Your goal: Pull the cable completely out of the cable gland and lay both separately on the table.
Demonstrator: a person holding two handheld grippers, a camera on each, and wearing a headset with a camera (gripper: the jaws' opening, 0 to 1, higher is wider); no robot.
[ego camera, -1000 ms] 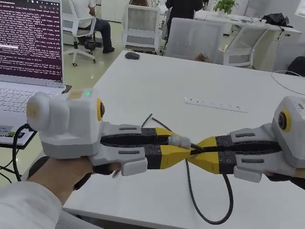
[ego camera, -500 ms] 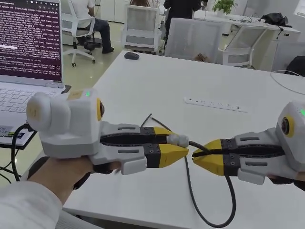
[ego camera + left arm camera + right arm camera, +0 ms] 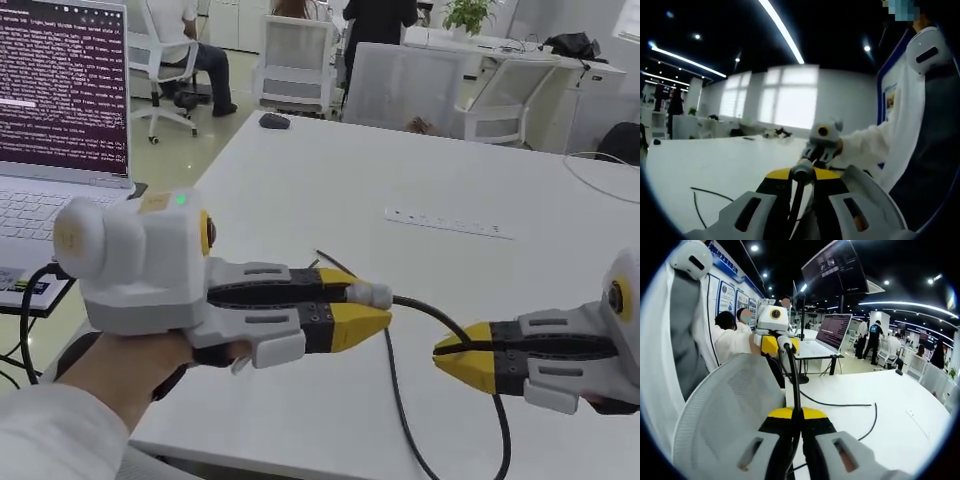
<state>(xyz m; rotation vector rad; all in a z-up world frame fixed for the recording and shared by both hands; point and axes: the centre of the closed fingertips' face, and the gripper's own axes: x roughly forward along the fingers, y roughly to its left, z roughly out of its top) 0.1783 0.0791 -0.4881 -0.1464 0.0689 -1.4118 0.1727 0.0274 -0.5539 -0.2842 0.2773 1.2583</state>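
Since the earlier frame the right gripper (image 3: 440,357) has drawn away rightward, exposing more black cable (image 3: 425,308). Its jaws are clamped on the cable. The left gripper (image 3: 370,303) is clamped on the grey cable gland (image 3: 376,294), held above the white table (image 3: 300,180). The cable runs from the gland towards the right jaws and its tail trails behind the gland, so extraction is judged incomplete

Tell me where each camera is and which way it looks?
Head view: on the person's head, looking down at the table, left gripper, right gripper and hand.
Left gripper view: rides the left gripper, facing the right gripper and a sleeve.
Right gripper view: rides the right gripper, facing the left gripper and its arm.
Those two share the cable gland.
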